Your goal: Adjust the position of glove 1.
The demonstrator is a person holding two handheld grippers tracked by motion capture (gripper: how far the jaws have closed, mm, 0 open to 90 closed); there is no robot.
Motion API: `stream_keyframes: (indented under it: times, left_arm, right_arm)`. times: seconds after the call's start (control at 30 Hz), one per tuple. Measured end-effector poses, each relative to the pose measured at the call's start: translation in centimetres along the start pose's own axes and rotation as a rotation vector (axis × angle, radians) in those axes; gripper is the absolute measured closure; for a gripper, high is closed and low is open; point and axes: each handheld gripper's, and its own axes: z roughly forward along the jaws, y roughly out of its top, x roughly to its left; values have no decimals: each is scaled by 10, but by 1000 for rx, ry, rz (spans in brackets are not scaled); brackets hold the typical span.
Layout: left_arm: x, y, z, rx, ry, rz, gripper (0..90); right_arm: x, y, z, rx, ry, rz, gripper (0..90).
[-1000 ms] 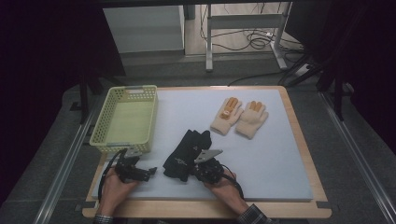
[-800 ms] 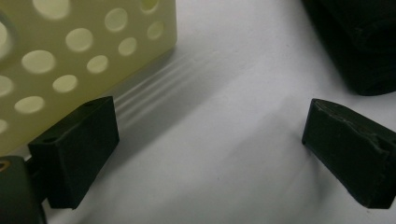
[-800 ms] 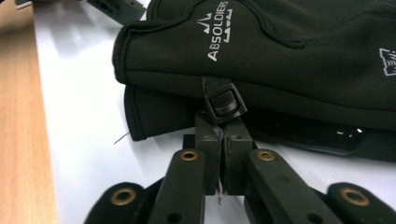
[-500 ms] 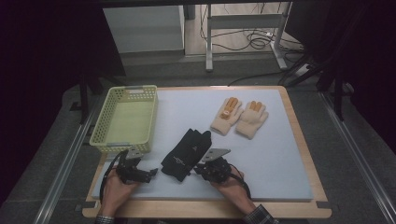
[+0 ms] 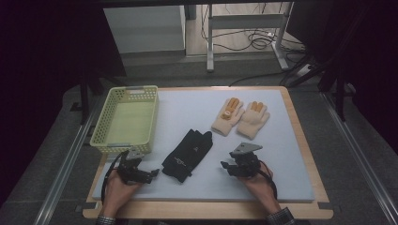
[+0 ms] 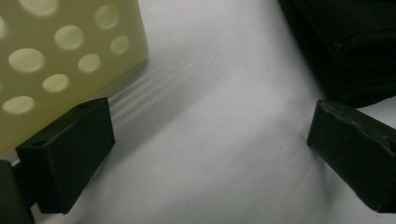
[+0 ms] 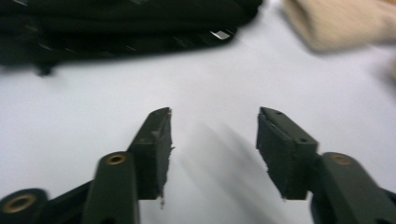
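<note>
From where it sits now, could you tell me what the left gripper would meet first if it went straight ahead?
Probably the black fabric gloves: the left gripper points right at their near end, across bare mat, though the depth is unclear.

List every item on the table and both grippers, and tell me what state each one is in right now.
Basket: upright, nothing inside.
Black gloves: lying flat on the mat, stacked, not gripped.
Tan gloves: lying flat side by side, touching, untouched.
Left gripper: fingers wide open, holding nothing, resting by the basket.
Right gripper: fingers open, holding nothing, apart from the black gloves.
</note>
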Motion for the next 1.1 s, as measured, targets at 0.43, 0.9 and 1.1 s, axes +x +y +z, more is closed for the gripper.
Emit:
stream_keyframes:
  times: [0.43,0.9,1.1]
  left_arm:
    - [-6,6,-4,-1,-42,-19,20]
    - [-24,37,-18,-37,-137,-4,28]
    - [-37,60,-14,-36,-150,30,23]
  right_arm:
    - [-26,-18,-5,13,-67,38,276]
    - [-26,-19,-5,11,-69,38,271]
    - [-26,-19,-5,10,-70,37,271]
